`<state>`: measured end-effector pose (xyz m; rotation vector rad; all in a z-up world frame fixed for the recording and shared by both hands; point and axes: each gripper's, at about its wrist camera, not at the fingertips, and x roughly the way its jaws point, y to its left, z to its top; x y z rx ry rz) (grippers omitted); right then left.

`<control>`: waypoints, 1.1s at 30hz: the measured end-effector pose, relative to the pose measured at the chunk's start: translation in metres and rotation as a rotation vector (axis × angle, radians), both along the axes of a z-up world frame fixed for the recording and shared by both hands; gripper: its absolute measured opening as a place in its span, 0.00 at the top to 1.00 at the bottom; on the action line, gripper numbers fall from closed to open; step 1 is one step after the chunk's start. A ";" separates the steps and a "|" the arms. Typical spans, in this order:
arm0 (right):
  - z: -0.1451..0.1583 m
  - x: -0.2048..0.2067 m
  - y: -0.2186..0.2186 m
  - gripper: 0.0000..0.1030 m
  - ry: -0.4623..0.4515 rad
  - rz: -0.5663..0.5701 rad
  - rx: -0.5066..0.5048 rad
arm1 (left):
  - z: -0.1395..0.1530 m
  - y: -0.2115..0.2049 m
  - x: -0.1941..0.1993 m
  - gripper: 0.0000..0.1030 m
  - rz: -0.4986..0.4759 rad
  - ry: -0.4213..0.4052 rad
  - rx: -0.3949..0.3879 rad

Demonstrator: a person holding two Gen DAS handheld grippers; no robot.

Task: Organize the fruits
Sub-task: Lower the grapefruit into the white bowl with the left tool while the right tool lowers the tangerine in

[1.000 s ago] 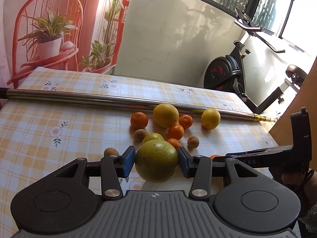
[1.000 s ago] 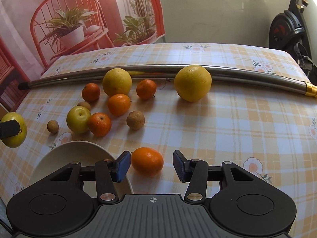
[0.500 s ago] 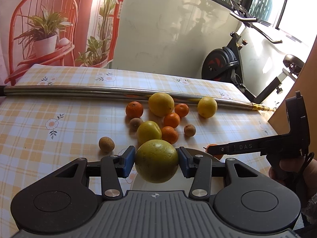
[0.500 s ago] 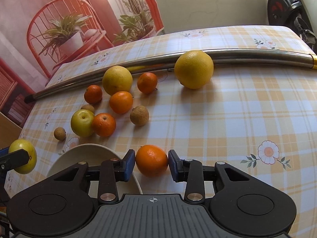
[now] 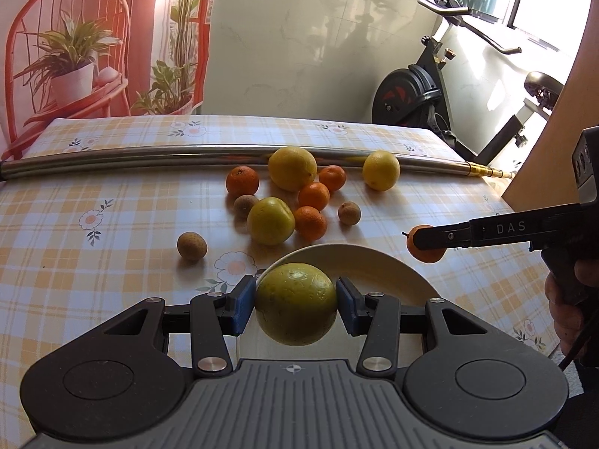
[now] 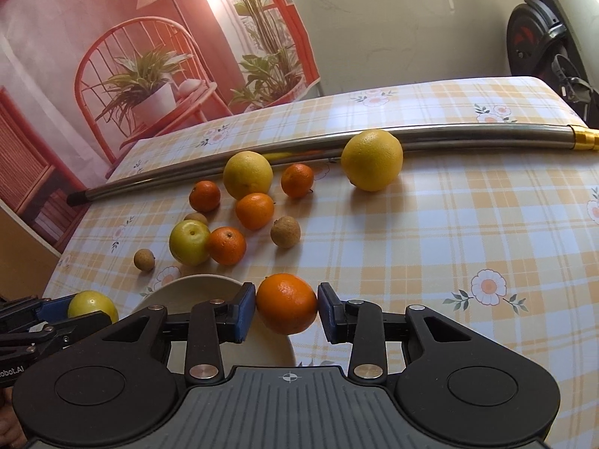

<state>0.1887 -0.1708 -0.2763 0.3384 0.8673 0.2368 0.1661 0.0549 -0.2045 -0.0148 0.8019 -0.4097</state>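
Note:
My left gripper (image 5: 295,305) is shut on a yellow-green round fruit (image 5: 295,303), held above the near edge of a cream plate (image 5: 374,265). In the right wrist view my right gripper (image 6: 287,308) is shut on a small orange mandarin (image 6: 286,303), lifted off the cloth beside the plate (image 6: 194,288). The left wrist view shows that mandarin (image 5: 425,249) gripped in the right gripper at the right, above the table. Loose fruit lies beyond the plate: a green apple (image 5: 269,220), several mandarins (image 5: 242,180), two large yellow citrus (image 5: 292,168) and brown longans (image 5: 191,246).
A long steel pole (image 5: 149,157) lies across the checked tablecloth (image 5: 93,262) behind the fruit. An exercise bike (image 5: 430,89) stands past the table's far right corner. A person's hand (image 5: 569,310) holds the right gripper.
The right gripper closed on the mandarin and lifted it off the cloth. The left gripper kept its hold on the yellow-green fruit and now sits over the plate's near edge.

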 end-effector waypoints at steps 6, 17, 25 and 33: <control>0.007 -0.020 0.016 0.68 0.000 0.065 0.008 | -0.010 -0.002 -0.006 0.52 -0.009 0.019 0.023; -0.008 -0.043 0.039 0.68 0.068 0.120 -0.028 | -0.024 -0.009 -0.013 0.52 -0.045 0.026 0.085; -0.013 -0.044 0.043 0.68 0.104 0.126 -0.074 | -0.028 -0.013 -0.015 0.52 -0.056 0.026 0.117; -0.017 -0.044 0.043 0.67 0.127 0.129 -0.099 | -0.031 -0.015 -0.016 0.52 -0.052 0.037 0.139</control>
